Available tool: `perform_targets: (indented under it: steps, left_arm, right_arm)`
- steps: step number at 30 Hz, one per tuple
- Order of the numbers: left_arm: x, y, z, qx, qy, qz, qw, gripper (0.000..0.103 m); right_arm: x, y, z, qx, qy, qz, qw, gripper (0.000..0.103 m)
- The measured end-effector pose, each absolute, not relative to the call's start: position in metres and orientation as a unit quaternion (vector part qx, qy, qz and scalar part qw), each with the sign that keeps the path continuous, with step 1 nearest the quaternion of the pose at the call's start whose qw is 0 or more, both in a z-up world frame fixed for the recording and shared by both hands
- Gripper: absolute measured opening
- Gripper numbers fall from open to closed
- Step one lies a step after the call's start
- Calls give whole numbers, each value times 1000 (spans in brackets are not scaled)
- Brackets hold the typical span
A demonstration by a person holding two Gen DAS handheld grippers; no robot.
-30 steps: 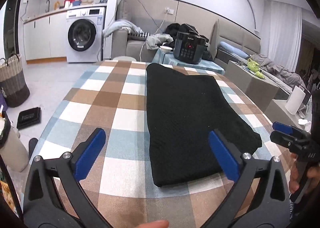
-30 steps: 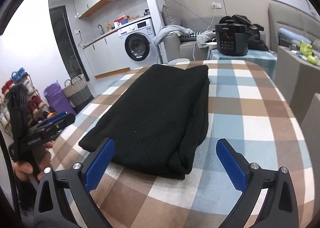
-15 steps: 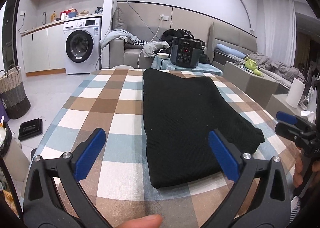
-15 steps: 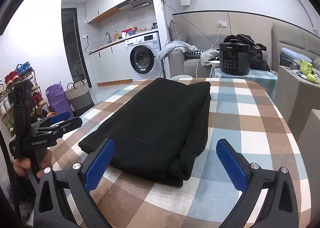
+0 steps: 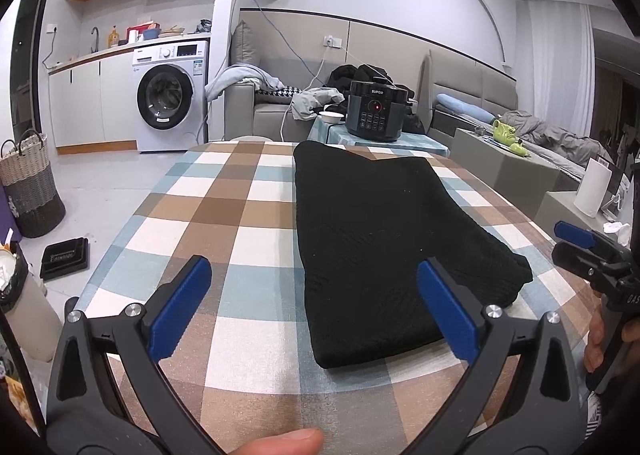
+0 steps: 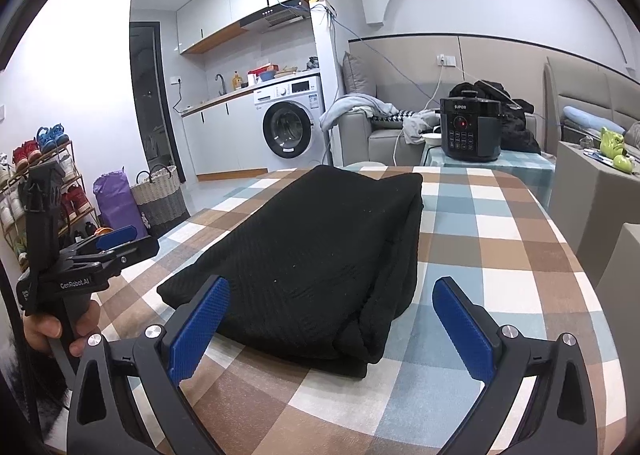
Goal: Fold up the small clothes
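The black knit garment lies folded on the checked tablecloth; both grippers, left and right, have been raised clear, jaws spread and empty, so this fold is judged finished.

Right claw spread wide, empty, above folded black garment.

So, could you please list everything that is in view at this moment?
black garment: one, black, folded, on the table.
table: one, brown, blue and white check cloth.
pressure cooker: one, dark, on a small table beyond.
white bowl: one, left of the cooker.
washing machine: one, white, under the counter.
laundry basket: one, woven, on the floor at left.
sofa: one, grey, clothes piled on it.
shoe rack: one, far left.
left tool: blue pads, open, empty.
right tool: blue pads, open, empty.
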State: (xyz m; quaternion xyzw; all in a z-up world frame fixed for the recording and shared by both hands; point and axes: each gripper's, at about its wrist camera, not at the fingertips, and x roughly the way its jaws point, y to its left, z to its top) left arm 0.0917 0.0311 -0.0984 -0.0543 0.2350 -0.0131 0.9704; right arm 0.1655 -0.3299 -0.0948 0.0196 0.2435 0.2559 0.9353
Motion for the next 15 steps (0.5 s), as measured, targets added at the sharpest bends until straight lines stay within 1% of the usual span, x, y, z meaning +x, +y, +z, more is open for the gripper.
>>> perform_targets:
  steps: [15]
  left_arm:
    - [90, 32, -98, -53, 232, -18, 971, 102]
  right_arm:
    - [160, -329, -94, 9, 224, 249, 942, 103]
